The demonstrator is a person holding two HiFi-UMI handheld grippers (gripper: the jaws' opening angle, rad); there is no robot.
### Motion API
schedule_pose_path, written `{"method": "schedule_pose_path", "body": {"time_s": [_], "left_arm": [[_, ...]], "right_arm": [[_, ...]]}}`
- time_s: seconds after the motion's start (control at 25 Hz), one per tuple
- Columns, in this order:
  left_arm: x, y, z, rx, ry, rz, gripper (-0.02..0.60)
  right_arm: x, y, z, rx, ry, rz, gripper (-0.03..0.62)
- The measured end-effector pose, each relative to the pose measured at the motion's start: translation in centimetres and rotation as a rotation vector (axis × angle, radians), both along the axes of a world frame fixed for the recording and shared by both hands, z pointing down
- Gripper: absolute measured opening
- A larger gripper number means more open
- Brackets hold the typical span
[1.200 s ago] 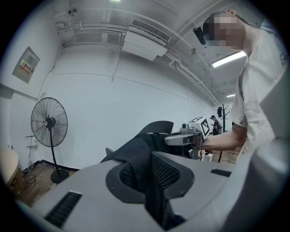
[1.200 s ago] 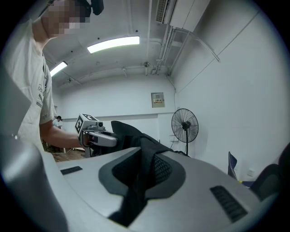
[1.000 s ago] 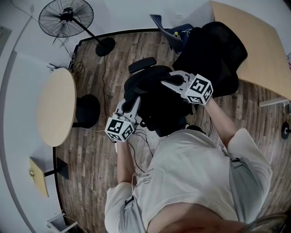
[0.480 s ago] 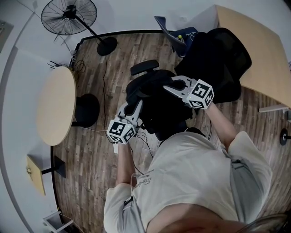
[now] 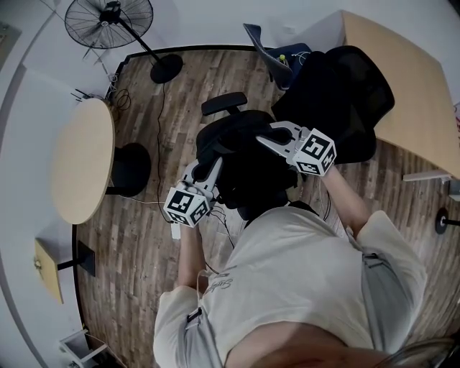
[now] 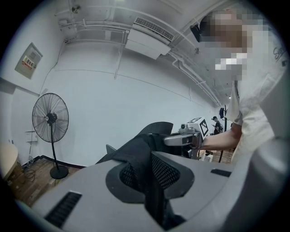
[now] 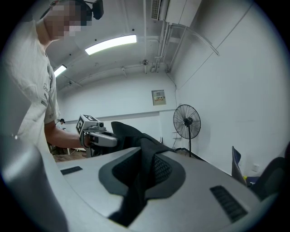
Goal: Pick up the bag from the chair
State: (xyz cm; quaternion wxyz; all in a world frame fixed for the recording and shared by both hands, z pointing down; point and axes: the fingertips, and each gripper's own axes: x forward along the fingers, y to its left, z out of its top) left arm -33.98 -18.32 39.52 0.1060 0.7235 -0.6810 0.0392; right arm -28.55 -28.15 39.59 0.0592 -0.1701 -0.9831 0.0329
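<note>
A black bag [image 5: 248,172] hangs between my two grippers over the black office chair, whose armrest [image 5: 224,104] shows behind it. My left gripper [image 5: 209,162] is shut on a black strap of the bag [image 6: 136,152] at its left side; in the left gripper view the strap runs down between the jaws of this gripper [image 6: 152,164]. My right gripper [image 5: 267,136] is shut on the bag's fabric [image 7: 136,190] at its upper right; the jaws of that gripper [image 7: 147,165] pinch the fold. Each gripper view shows the other gripper across the bag. The chair's seat is hidden under the bag.
A second black office chair [image 5: 352,79] stands at the right by a wooden desk [image 5: 410,79]. A round wooden table [image 5: 79,162] is at the left, a standing fan [image 5: 109,21] at the far left. Cables [image 5: 223,224] lie on the wooden floor.
</note>
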Motion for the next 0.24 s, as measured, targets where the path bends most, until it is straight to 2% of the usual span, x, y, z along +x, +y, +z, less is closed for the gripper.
{"method": "schedule_pose_path", "body": {"time_s": [0.24], "left_arm": [[1.4,0.2,0.6,-0.003,0.019,0.0,0.049]], "right_arm": [[1.4,0.3,0.5,0.015,0.017,-0.005,0.028]]}}
